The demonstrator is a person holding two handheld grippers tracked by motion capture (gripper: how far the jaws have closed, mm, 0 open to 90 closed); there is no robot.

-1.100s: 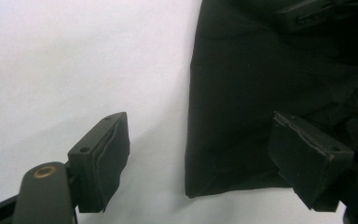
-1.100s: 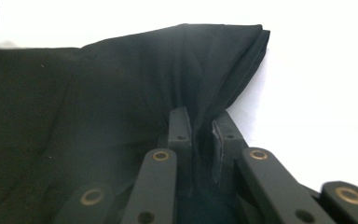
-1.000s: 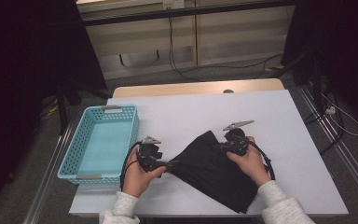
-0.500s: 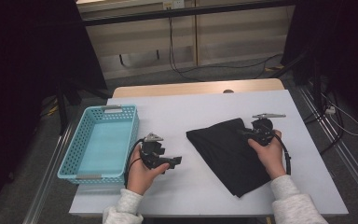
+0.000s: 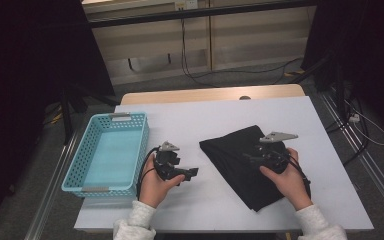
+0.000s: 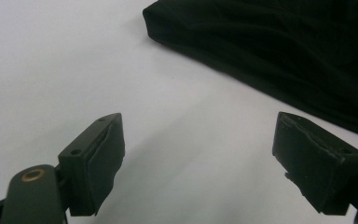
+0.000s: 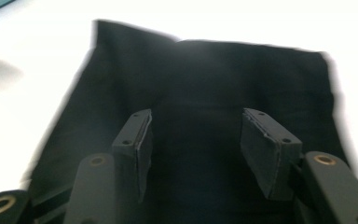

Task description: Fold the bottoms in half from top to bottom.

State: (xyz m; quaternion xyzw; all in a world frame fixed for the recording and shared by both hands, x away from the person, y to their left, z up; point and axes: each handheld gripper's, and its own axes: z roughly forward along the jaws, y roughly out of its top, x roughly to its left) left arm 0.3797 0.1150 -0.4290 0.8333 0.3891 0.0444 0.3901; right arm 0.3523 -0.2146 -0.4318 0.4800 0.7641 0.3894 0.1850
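Note:
A black cloth (image 5: 235,167) lies folded on the white table (image 5: 205,120), right of the middle. My right gripper (image 5: 250,157) hovers over its upper part. Its jaws have just been opening and stand apart with nothing between them. In the right gripper view the gripper (image 7: 196,144) looks down on the cloth (image 7: 205,79), which is blurred. My left gripper (image 5: 192,172) rests low over bare table, left of the cloth, and points toward it. In the left gripper view the gripper (image 6: 198,163) is wide open and empty, with the cloth's folded edge (image 6: 279,51) a little ahead.
A light blue perforated basket (image 5: 141,150) with nothing in it stands at the table's left side, close to my left hand. Bare white tabletop lies behind and in front of the cloth. Cables and dark stands are on the floor beyond the table.
The cloth's left part has gone over to the right, so the cloth now lies folded. My left gripper is off it. The right gripper moved right, then drew back a little with jaws opened.

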